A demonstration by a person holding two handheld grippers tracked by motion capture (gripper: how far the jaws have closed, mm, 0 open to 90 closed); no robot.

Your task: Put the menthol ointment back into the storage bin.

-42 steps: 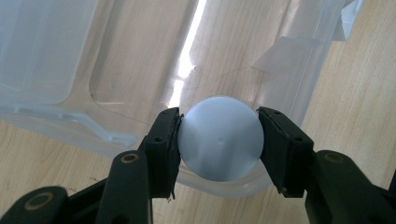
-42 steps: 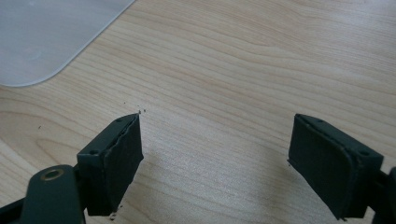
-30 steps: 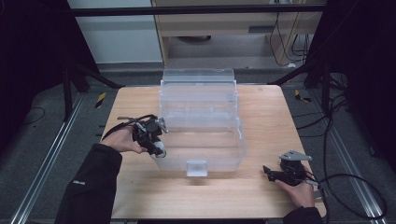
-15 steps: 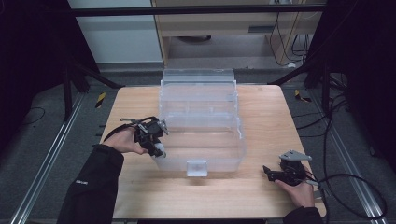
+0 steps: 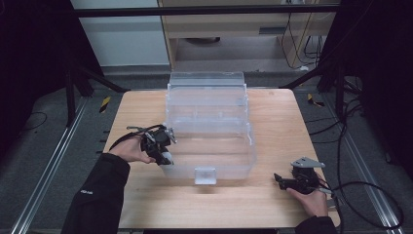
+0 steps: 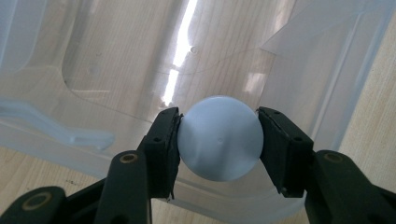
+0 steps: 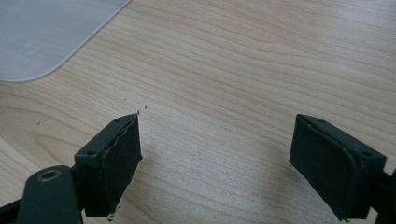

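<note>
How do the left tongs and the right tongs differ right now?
The left tongs are shut on a pale round cap; the right tongs are open and hold nothing. The left tongs sit at the near left corner of the clear plastic bin; the right tongs are off to the bin's right, apart from it, over bare wooden table. Both have black jaws and are hand-held.

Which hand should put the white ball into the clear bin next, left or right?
Left. The left gripper already clamps the white ball at the near-left wall of the clear bin. The right gripper is open with nothing between its fingers, low over the table beyond the bin's right corner.
</note>
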